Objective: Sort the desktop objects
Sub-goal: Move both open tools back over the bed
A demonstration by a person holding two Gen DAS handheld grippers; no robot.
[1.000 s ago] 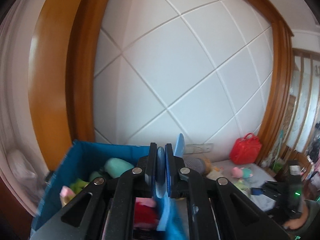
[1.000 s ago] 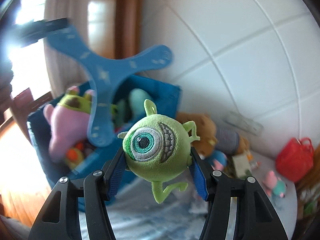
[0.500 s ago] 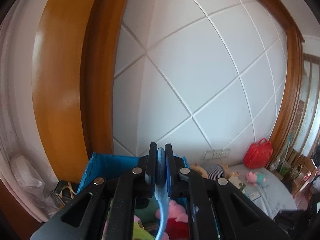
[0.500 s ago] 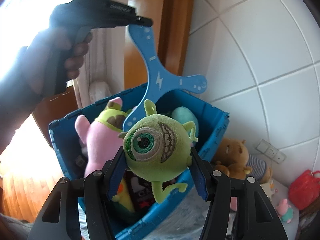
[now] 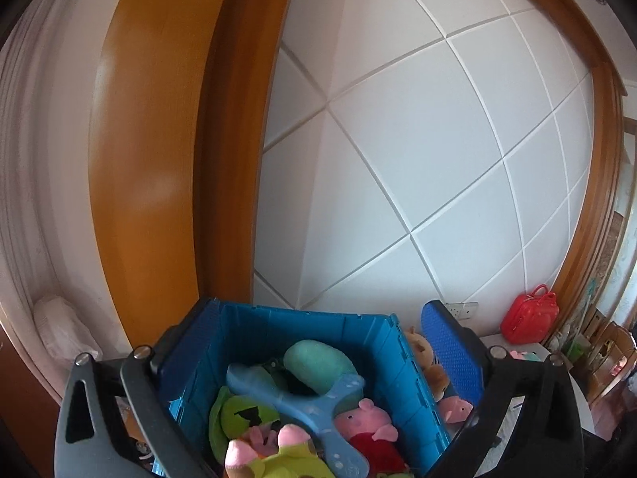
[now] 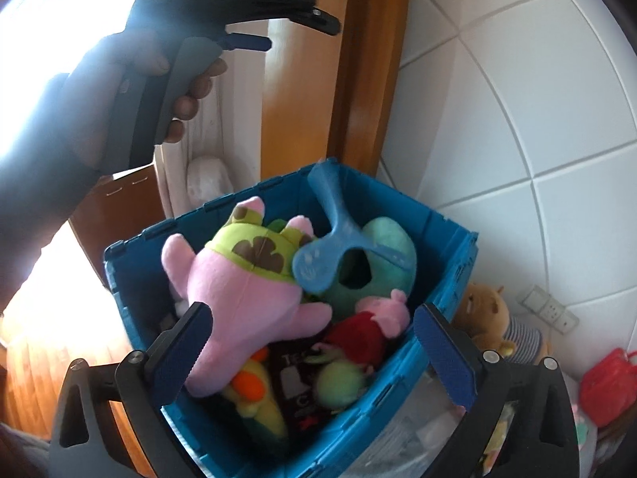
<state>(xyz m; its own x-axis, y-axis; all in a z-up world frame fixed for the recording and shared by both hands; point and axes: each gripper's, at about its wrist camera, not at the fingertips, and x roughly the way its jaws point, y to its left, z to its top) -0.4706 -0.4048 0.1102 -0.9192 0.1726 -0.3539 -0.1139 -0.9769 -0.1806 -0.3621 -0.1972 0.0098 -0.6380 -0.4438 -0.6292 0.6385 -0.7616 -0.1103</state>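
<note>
A blue bin (image 5: 402, 362) full of plush toys sits below both grippers. My left gripper (image 5: 310, 350) is open and holds nothing. The blue boomerang (image 5: 306, 402) lies loose on the toys under it, beside a teal plush (image 5: 318, 362) and a pink pig doll (image 5: 366, 430). My right gripper (image 6: 318, 354) is open too, above the bin's (image 6: 450, 275) near corner. The green one-eyed plush (image 6: 338, 382) shows blurred among the toys below it. The boomerang (image 6: 330, 247) leans against a big pink plush (image 6: 239, 290). A person's hand (image 6: 187, 79) holds the left gripper above the bin.
A wooden frame (image 5: 159, 139) and a white padded wall (image 5: 418, 159) stand right behind the bin. To the right of the bin sit a brown bear (image 6: 489, 318), a red bag (image 6: 609, 390), small toys and wall sockets (image 6: 549, 310).
Both grippers have opened. The boomerang dropped from the left gripper into the bin, and the green one-eyed plush left the right gripper and is down among the toys.
</note>
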